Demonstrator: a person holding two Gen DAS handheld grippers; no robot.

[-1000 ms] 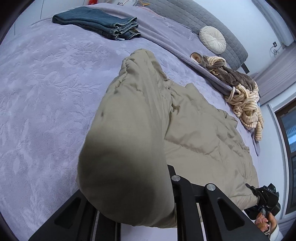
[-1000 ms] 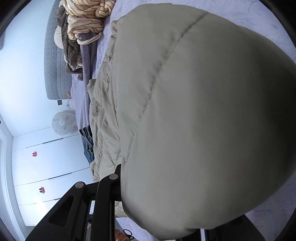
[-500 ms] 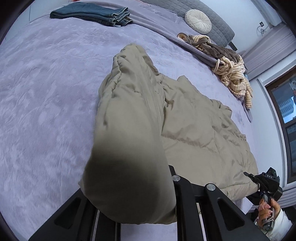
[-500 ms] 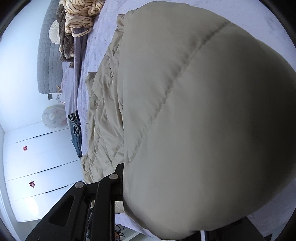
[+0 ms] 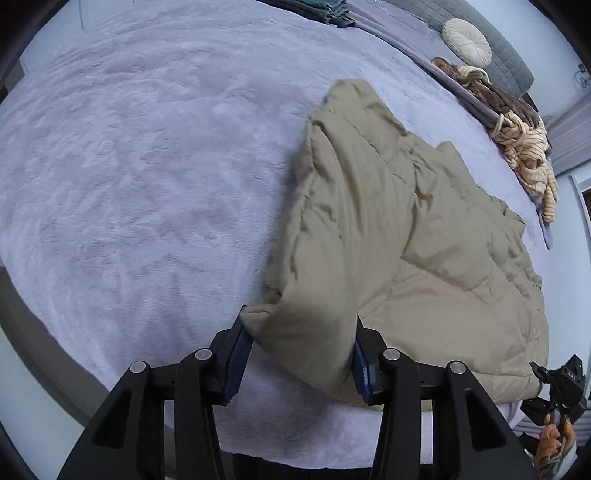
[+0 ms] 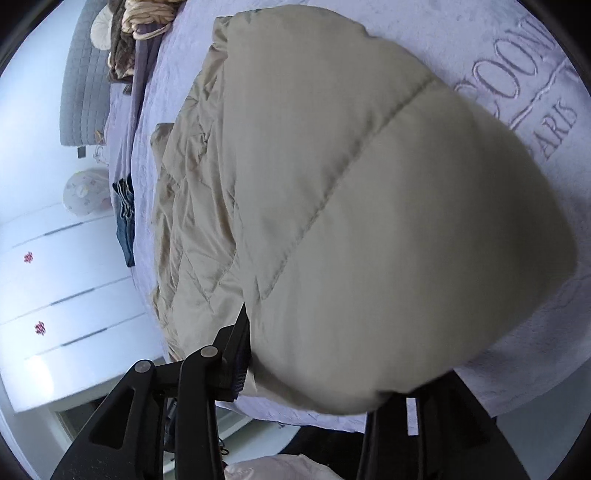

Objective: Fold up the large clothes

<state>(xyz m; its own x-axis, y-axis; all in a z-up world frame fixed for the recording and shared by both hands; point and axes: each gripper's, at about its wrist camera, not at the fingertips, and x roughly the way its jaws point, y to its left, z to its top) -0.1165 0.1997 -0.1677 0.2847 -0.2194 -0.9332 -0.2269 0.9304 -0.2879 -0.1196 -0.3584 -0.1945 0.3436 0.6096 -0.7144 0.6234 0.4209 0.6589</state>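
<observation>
Beige quilted padding fills the space between the fingers of the left gripper [image 5: 301, 363]: its jaws are spread wide, with a thick corner of the puffer coat [image 5: 417, 236] sitting between them, and through the blur I cannot tell whether the blue pads are pressing on the cloth or have let it go. The right gripper [image 6: 321, 373], seen past the coat's near right corner in the left view, has a bulging fold of the same coat wedged between its fingers; one finger is hidden behind the fabric, so its clench probably holds, but I cannot be sure.

The two tools sit at the coat's two near corners, likely so the hem can be carried as one edge toward the far end.

The coat lies on the lilac bed cover [image 5: 140, 166], at the near right of the bed. Its long axis runs away from the grippers toward the headboard [image 5: 495, 44], with its far end pointing that way.

Beyond the coat, a striped knit heap [image 5: 524, 147] sits to its far right. Folded jeans [image 5: 328, 7] lie past its far left end, and a round cushion [image 5: 467, 37] rests against the headboard.
</observation>
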